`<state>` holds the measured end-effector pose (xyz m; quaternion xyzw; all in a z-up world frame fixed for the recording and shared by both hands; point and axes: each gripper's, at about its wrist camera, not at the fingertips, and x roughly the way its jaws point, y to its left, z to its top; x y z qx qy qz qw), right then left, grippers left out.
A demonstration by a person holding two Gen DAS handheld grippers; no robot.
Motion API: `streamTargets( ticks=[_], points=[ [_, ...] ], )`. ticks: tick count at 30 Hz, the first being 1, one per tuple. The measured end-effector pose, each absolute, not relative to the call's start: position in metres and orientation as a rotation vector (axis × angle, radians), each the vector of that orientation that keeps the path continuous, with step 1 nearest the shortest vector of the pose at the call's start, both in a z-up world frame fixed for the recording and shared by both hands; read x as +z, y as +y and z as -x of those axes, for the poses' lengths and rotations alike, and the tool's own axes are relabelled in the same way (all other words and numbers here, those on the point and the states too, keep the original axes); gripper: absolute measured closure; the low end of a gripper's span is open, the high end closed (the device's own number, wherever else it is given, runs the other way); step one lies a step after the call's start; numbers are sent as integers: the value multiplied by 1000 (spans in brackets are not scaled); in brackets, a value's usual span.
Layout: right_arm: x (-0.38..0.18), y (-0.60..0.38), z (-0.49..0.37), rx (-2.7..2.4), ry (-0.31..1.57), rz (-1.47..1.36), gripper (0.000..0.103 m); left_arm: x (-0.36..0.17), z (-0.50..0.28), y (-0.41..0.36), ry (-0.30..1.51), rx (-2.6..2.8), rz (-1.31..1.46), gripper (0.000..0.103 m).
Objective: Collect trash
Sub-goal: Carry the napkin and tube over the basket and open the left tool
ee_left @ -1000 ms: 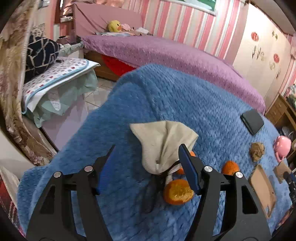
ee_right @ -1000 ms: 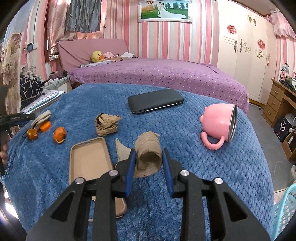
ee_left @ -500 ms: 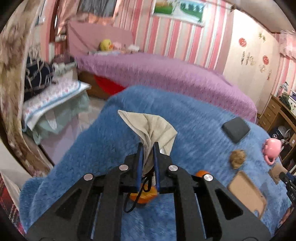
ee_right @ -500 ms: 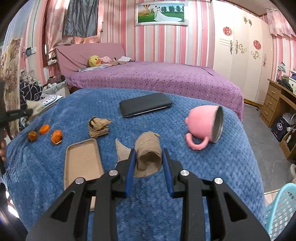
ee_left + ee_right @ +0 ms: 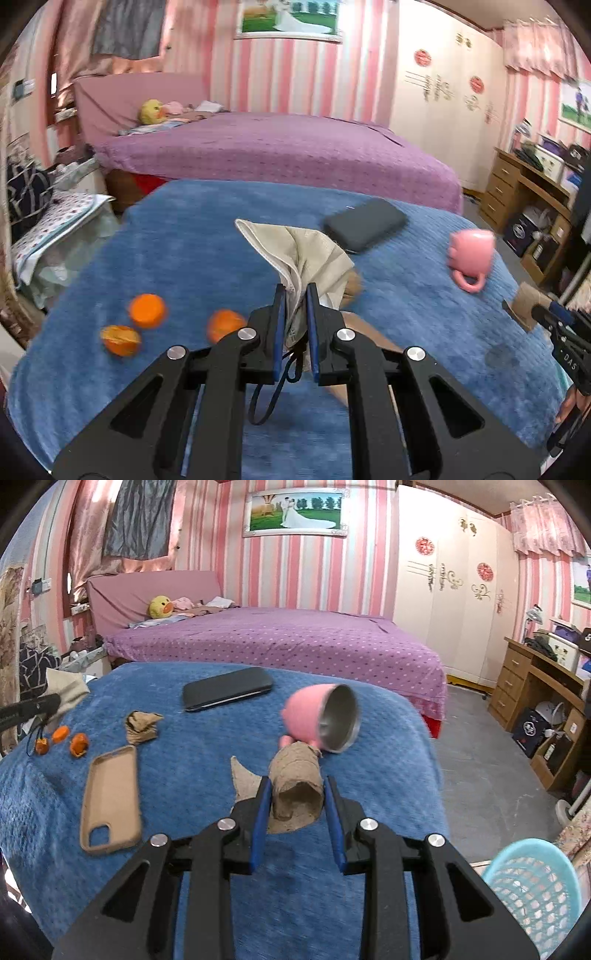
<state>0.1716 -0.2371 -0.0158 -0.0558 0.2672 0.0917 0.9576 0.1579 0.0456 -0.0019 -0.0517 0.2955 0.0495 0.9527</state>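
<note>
My left gripper is shut on a beige face mask and holds it above the blue blanket; its dark ear loop hangs below the jaws. My right gripper is shut on a brown paper roll, lifted over the blanket's right side. Orange peel pieces lie at the left. A crumpled brown paper wad lies beside a tan phone case. The left gripper with the mask shows in the right wrist view.
A pink mug lies on its side and a black phone lies at the back. A light blue mesh basket stands on the floor at the lower right. A purple bed is behind, a wooden desk at right.
My left gripper closed on the mask, lifted it off the peels and swung right. My right gripper carried the paper roll to the right, toward the basket.
</note>
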Motion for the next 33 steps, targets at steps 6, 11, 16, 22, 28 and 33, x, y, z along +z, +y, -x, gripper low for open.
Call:
streamTargets(
  ticks=[6,11,16,22,28,33],
  points=[
    [-10,-279,-160,138,533,88,74,-7,-160,-13,605,22,73,93],
    [-7,-315,-148,95,522,68,74,-12,-157,-62,607,-46,34,93],
    [2,-362,-135,42,500,23,74,-10,-152,-110,602,-111,12,93],
    [3,-420,-117,-60,498,2,74,-13,-146,-162,612,-190,-1,93],
    [-6,-479,-101,-162,510,-44,74,-23,-140,-226,632,-299,-18,93],
    [-11,-513,-93,-223,513,-74,74,-29,-129,-284,642,-391,-53,93]
  ],
)
